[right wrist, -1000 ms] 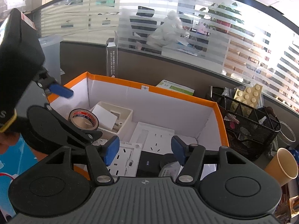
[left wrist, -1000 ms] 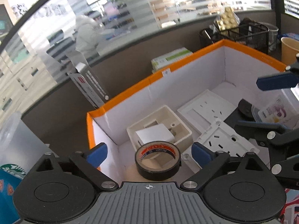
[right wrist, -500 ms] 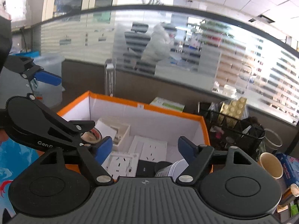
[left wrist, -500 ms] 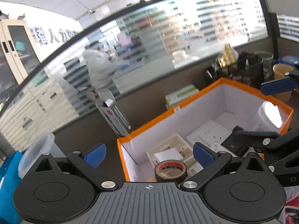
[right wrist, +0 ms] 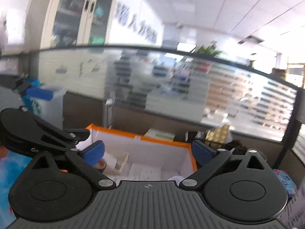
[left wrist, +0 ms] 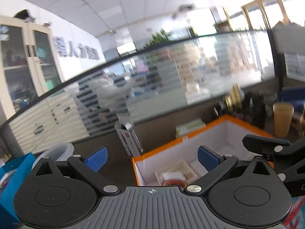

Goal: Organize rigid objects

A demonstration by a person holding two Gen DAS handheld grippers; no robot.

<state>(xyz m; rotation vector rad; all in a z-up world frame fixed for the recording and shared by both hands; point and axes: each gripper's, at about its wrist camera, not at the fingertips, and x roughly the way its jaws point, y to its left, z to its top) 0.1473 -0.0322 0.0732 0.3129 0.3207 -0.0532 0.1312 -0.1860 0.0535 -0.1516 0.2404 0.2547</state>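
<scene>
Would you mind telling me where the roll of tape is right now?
In the left wrist view the roll of tape sits low and centre, inside the orange-rimmed box at its near-left corner, against the cream junction box.

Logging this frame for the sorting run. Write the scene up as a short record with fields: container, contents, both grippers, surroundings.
container: orange-rimmed box, white inside, open top
contents: roll of tape lying against a cream tray; white socket plates; the rest blurred
left gripper: jaws opening, nothing between them, above the box's near corner
right gripper: jaws opening, nothing between them, above the box
surroundings: paper cup and black mesh basket beyond the box; glass partition behind
</scene>
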